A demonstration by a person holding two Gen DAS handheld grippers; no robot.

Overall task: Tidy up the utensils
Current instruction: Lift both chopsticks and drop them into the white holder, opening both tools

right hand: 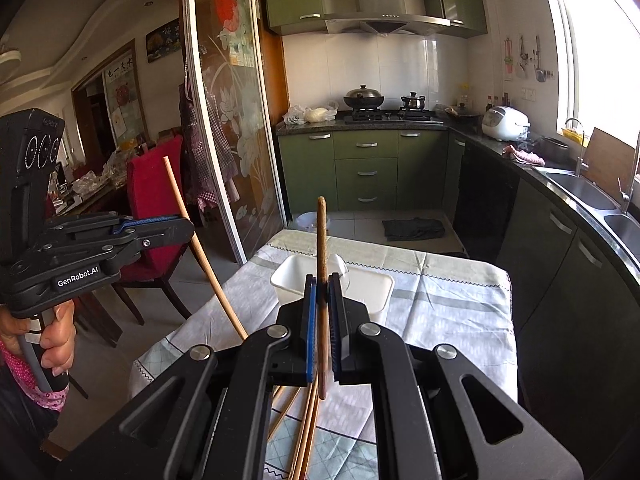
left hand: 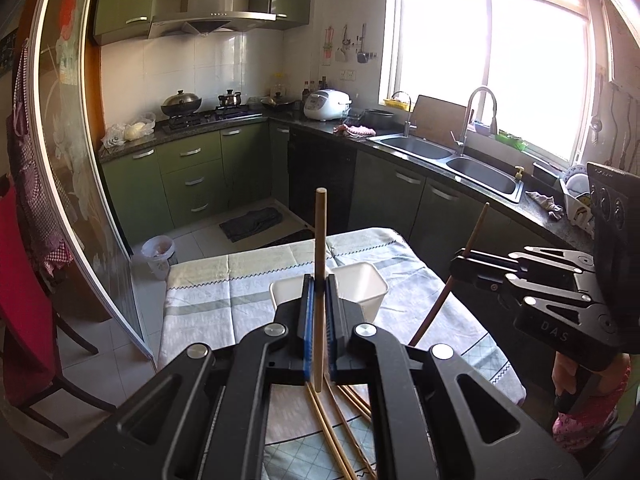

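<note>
We look forward from each wrist, close above the table's near edge [left hand: 200, 312], toward the kitchen; both views share the white bin [left hand: 360, 280] and stove [right hand: 392, 114].

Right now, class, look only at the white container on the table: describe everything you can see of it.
The white container is a plain rectangular tub, plastic by its look, with thin walls, a slightly flared rim and rounded corners. It stands upright and open-topped on the pale patterned tablecloth, near the table's far end. What shows of its inside looks empty, though the right hand-held gripper hides part of it. Nothing visibly touches it but the cloth. The loose chopsticks lie apart, nearer the camera.
</note>
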